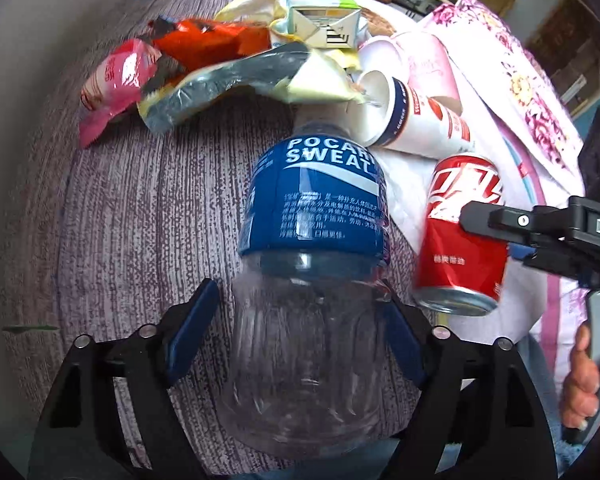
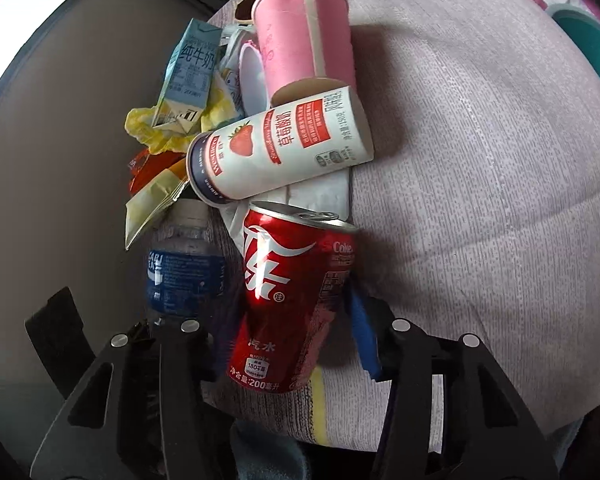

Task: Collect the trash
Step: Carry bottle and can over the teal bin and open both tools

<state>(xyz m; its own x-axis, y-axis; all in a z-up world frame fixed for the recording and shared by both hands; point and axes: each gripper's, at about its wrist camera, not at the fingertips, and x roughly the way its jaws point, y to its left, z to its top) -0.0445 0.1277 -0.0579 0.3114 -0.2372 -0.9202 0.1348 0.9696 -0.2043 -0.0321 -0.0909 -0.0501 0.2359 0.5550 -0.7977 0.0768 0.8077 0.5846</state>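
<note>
A clear plastic bottle (image 1: 312, 208) with a blue Pocari Sweat label lies base-first between the blue pads of my left gripper (image 1: 298, 286), which is shut on its clear lower body. The bottle's cap end is tucked under a crumpled wrapper (image 1: 236, 80). My right gripper (image 2: 288, 300) is shut on a small red cola can (image 2: 288, 292), which is tilted; its right blue pad presses the can's side. From the left wrist view the can (image 1: 460, 248) hangs just right of the bottle, with a right gripper finger (image 1: 488, 220) across it.
More trash is piled beyond: a white strawberry yogurt cup (image 2: 284, 152) on its side, a pink paper cup (image 2: 304, 32), a milk carton (image 2: 190, 76), yellow, orange and pink wrappers (image 1: 116, 84). All lies on a grey-purple cloth (image 1: 120, 220). A floral cloth (image 1: 520, 92) is at the right. A hand (image 1: 588, 380) holds the right gripper's handle.
</note>
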